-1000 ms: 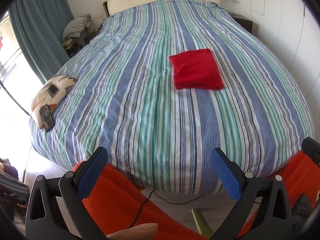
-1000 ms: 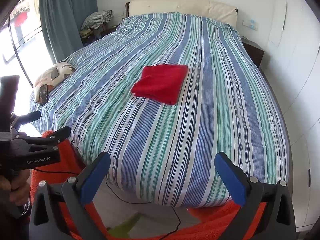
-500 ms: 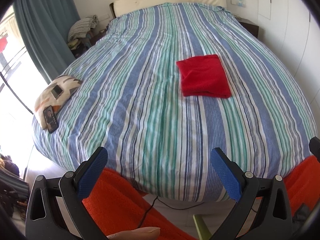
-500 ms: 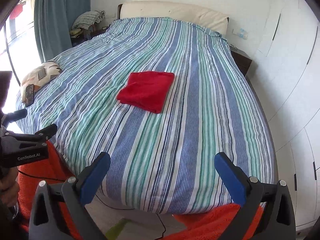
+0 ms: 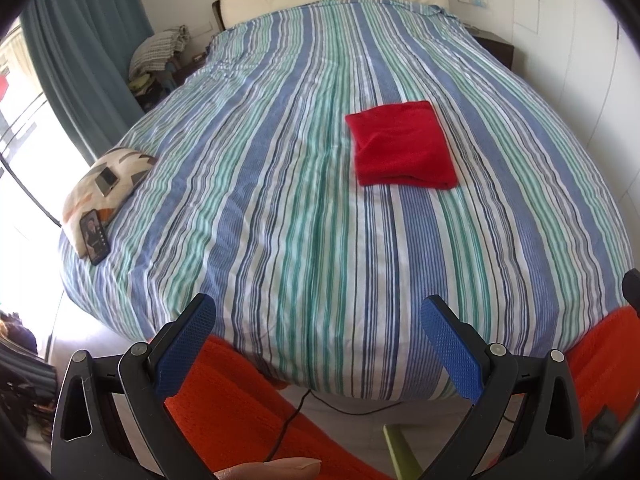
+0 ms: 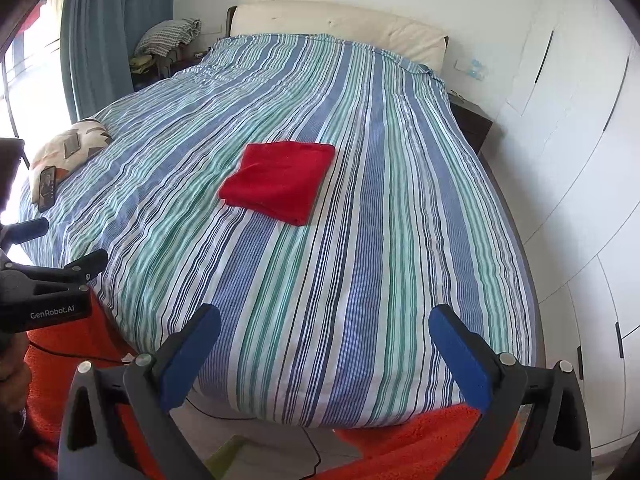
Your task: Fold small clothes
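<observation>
Both tongs have drawn back from the bed (image 5: 280,208); left tongs (image 5: 316,332) and right tongs (image 6: 324,340) are released. Folded red cloth (image 6: 280,178) lies mid-bed: soft, light, limp. Grip the near corners

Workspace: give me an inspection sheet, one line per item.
Surface: striped bedspread, smooth.
Job's things: red cloth, folded flat mid-bed.
Clutter: patterned cushion at the left edge with a phone leaning on it.
Grippers: left gripper and right gripper open, empty, short of the bed.
Cables: black cable on the floor by the orange rug.
Surroundings: teal curtain, cream headboard, white wardrobe.
</observation>
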